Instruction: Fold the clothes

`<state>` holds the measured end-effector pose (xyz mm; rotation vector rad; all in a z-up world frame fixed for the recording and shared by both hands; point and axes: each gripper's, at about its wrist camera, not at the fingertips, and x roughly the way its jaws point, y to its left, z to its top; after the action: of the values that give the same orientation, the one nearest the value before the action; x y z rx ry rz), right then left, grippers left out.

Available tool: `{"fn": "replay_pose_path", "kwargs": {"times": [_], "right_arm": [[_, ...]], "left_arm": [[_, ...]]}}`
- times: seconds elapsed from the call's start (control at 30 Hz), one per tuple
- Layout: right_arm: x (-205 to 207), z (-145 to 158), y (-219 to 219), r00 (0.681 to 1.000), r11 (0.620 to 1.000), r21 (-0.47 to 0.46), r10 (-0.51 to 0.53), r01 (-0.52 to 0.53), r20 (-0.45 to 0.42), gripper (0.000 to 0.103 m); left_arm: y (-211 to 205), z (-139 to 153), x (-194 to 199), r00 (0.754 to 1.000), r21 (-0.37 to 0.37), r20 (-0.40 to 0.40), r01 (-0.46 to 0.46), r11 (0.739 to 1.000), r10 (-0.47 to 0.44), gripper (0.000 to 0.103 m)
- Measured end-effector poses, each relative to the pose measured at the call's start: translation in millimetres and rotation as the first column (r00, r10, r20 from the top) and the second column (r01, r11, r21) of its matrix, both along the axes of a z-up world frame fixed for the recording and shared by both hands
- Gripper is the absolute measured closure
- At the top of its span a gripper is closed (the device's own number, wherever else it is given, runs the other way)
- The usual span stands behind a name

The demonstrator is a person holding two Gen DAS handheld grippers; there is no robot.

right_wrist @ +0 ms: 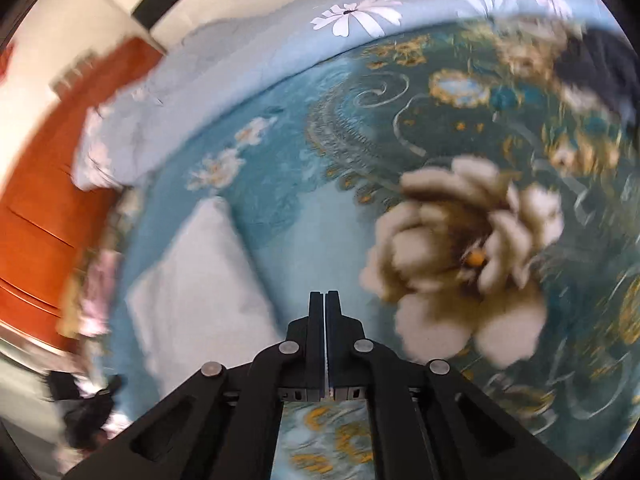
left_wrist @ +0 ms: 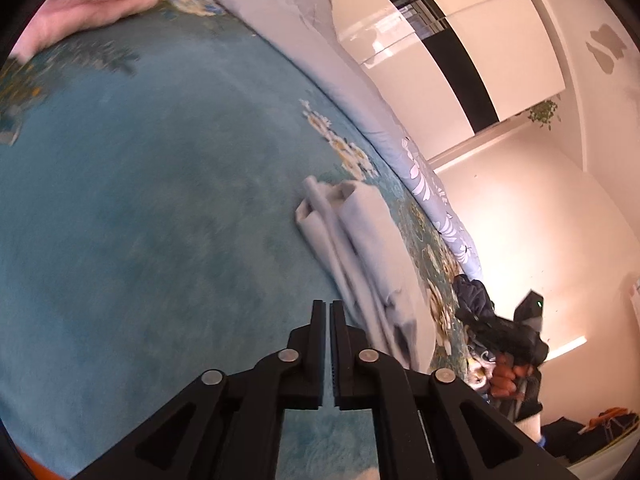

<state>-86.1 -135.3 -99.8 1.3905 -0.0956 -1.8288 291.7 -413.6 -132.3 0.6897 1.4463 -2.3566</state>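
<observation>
A folded pale grey garment (left_wrist: 360,248) lies on the blue flowered bedspread (left_wrist: 160,200), just right of and beyond my left gripper (left_wrist: 326,308). That gripper's jaws stand a narrow slit apart with nothing between them. In the blurred right wrist view the same garment (right_wrist: 200,288) lies to the left of my right gripper (right_wrist: 324,300). Its fingers are pressed together and empty, above the bedspread's large cream flower (right_wrist: 468,256).
A pink garment (left_wrist: 88,4) lies at the far left of the bed. A grey-blue flowered quilt (left_wrist: 320,60) is bunched along the far side. Dark clothes (left_wrist: 488,320) are heaped at the bed's right end. An orange headboard (right_wrist: 60,184) stands to the left.
</observation>
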Motion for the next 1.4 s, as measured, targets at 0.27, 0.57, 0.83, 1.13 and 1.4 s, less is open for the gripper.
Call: {"fn": "replay_pose_path", "kwargs": {"times": [0.27, 0.57, 0.83, 1.13, 1.4], "right_arm": [[58.7, -40.0, 16.0, 0.968, 0.984, -0.171, -0.005, 0.049, 0.25, 0.044], [97.6, -65.6, -1.5, 0.911, 0.952, -0.197, -0.144, 0.234, 0.387, 0.038], [109.7, -66.7, -19.4, 0.906, 0.92, -0.267, -0.17, 0.287, 0.387, 0.046], [91.1, -50.3, -12.3, 0.922, 0.93, -0.272, -0.138, 0.246, 0.363, 0.095], [55.4, 15.2, 26.5, 0.981, 0.946, -0.324, 0.072, -0.01, 0.18, 0.096]], "left_arm": [[-48.1, 22.4, -77.7, 0.998, -0.13, 0.051, 0.052, 0.99, -0.046, 0.03], [-91.5, -24.7, -153.7, 0.945, -0.005, 0.258, 0.209, 0.978, -0.2, 0.029], [-83.4, -26.4, -162.0, 0.952, 0.058, 0.177, 0.243, 0.968, -0.249, 0.031], [-57.6, -13.5, -157.8, 0.964, -0.018, 0.188, 0.193, 0.981, -0.186, 0.086], [8.5, 8.7, -116.2, 0.967, -0.053, 0.106, 0.236, 0.97, -0.23, 0.087]]}}
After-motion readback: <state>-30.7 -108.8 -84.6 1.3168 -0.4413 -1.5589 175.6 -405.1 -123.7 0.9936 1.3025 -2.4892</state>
